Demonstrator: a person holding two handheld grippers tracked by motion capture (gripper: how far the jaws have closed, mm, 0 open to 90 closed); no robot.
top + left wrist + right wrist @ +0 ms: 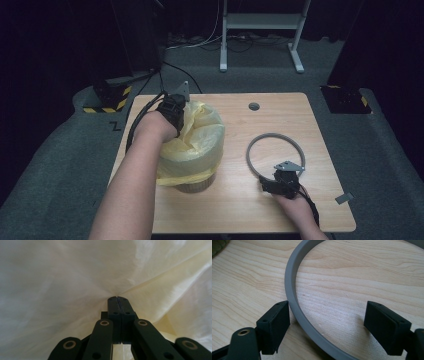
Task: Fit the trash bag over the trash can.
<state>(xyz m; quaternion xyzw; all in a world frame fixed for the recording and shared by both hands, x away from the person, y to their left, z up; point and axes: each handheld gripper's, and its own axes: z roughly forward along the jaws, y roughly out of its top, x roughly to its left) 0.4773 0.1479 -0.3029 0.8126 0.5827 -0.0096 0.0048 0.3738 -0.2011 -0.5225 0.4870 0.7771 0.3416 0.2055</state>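
A pale yellow plastic bag (202,142) lines a small round bin (192,187) at the table's left and billows over its rim. My left gripper (176,120) reaches down into the bag's far top. In the left gripper view, the left gripper (117,299) has its jaws pressed together on a pinch of the bag's film (62,277), with creases running out from the tips. A grey ring (276,136) lies flat on the wood at the right. My right gripper (270,186) rests at its near edge. In the right gripper view the right gripper (327,306) stands open astride the ring (292,275), not touching it.
The wooden table (240,210) has a round cable hole (254,106) near its far edge. A small grey tab (344,198) lies at the front right corner. Beyond the table stand a white desk frame (260,22) and yellow-and-black striped bases (107,97).
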